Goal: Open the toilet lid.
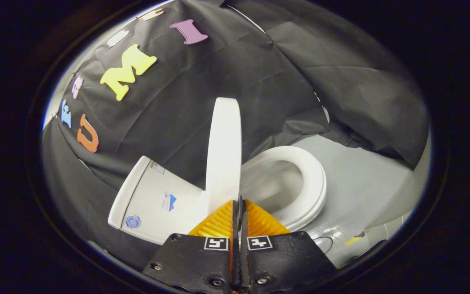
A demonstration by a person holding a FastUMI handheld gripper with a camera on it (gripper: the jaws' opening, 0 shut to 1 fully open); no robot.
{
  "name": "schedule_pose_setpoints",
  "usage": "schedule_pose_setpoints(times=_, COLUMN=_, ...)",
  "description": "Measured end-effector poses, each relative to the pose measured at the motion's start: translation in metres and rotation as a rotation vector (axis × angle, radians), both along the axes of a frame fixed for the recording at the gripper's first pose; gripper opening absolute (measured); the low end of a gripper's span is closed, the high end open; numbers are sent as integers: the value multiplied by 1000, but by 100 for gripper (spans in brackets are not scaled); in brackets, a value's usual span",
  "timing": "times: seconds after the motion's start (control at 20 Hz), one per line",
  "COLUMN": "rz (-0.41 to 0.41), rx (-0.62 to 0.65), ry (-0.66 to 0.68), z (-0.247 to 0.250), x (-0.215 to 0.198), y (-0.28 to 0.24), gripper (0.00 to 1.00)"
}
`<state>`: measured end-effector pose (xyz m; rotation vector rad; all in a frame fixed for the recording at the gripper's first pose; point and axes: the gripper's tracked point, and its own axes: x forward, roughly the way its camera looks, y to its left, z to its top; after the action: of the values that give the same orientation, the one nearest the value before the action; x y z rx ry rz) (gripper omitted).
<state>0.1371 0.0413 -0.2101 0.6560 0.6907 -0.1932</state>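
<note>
So the gripper [239, 204] has its fingers pressed together, nothing visibly between them, tips right up against the raised toilet lid [223, 151], which stands edge-on. Actual contact is hard to call. The fingers cover part of the seat [306, 183]; the tank [153, 200] sits behind.

Glossy, smooth white toilet lid [223, 151], plastic by the look; seat [308, 183] and tank [153, 200] equally shiny. Matt, creased cloth wall [227, 69]. Ribbed pads [259, 222] on the closed hand-held gripper [240, 204].
</note>
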Motion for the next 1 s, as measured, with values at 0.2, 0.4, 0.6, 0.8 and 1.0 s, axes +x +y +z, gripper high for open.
schedule_pose_setpoints(times=0.2, rz=22, rx=-49, ry=-9, z=13, x=3, y=14, gripper=4)
schedule_pose_setpoints(times=0.4, rz=46, rx=-110, ry=-15, z=27, x=9, y=32, gripper=4)
schedule_pose_setpoints(times=0.6, rz=73, rx=-152, ry=-27, z=40, x=13, y=47, gripper=4)
schedule_pose_setpoints(times=0.8, rz=96, rx=-180, ry=-36, z=49, x=14, y=60, gripper=4)
schedule_pose_setpoints(times=1.0, rz=119, rx=-210, ry=-45, z=57, x=23, y=83, gripper=6)
